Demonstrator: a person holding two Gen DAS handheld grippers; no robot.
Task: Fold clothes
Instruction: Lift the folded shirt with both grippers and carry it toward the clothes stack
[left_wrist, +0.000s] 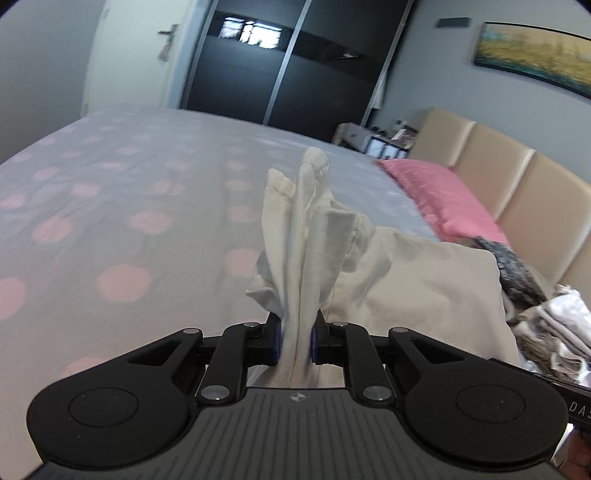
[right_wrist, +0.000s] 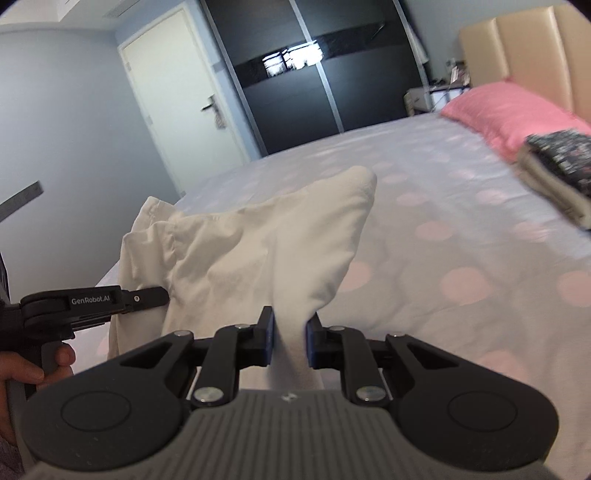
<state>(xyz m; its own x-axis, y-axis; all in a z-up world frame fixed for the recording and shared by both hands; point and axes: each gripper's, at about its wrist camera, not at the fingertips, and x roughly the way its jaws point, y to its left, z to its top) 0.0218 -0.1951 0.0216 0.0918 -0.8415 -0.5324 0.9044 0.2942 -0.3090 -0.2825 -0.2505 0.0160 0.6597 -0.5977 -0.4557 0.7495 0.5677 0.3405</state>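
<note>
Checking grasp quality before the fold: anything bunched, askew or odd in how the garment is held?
Yes. The left gripper is shut on a thick bunched wad of the white garment, folds sticking up rather than one flat edge. The right gripper pinches a gathered section too. Nothing looks damaged.

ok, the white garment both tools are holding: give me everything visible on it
The white garment looks like soft, creased cotton, off-white, with a ribbed, stitched hem bunched at one end. It is lifted above the spotted bed cover, not laid flat. The left tool is clamped on a gathered bundle of it that stands upright from the jaws; the right tool pinches another fold, with cloth rising to a rounded corner. The span between sags and wrinkles. What kind of garment it is cannot be told.
</note>
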